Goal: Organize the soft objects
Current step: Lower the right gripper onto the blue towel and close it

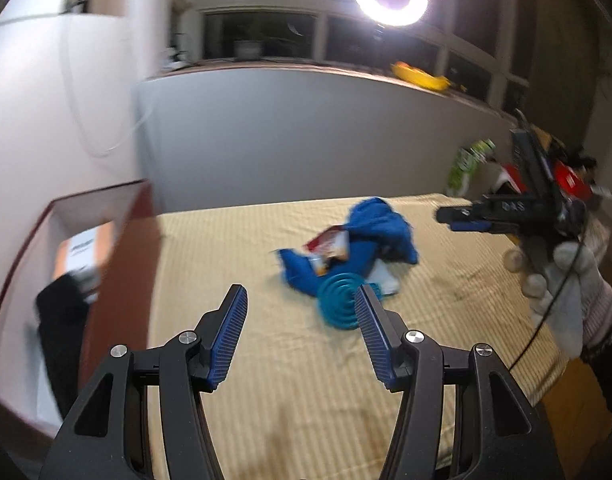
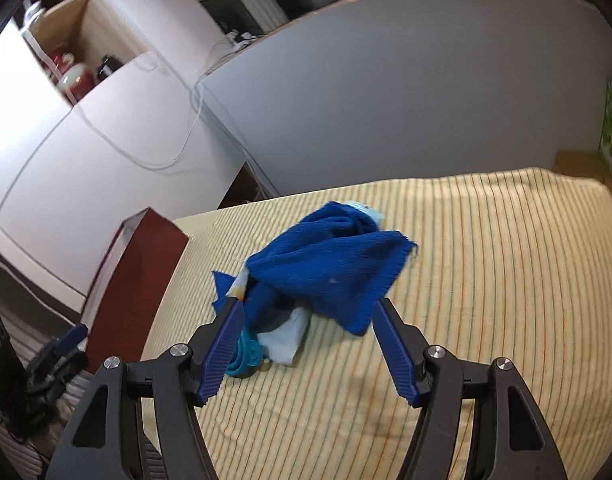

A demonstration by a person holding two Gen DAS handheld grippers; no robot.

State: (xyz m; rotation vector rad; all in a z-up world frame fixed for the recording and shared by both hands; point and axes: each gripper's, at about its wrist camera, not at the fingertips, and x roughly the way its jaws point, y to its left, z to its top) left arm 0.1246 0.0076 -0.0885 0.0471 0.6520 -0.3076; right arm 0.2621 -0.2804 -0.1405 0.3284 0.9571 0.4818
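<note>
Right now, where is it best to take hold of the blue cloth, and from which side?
Probably the loose corner of the blue cloth nearest the right gripper, approached from the near side. That flap hangs free over the striped sheet, away from the teal coil and packets tucked under its left.

Cloth point(image 2: 330, 268) lay mid-table on the striped cover point(image 2: 486, 280), heaped over a packet point(image 1: 330, 246) & a white pad point(image 2: 284, 338). Spiral disc point(image 1: 340, 300) sat at the heap's near edge, touching it. Box point(image 2: 134, 280) stood at table's left edge, w/ wall panel point(image 2: 386, 100) behind the table.
</note>
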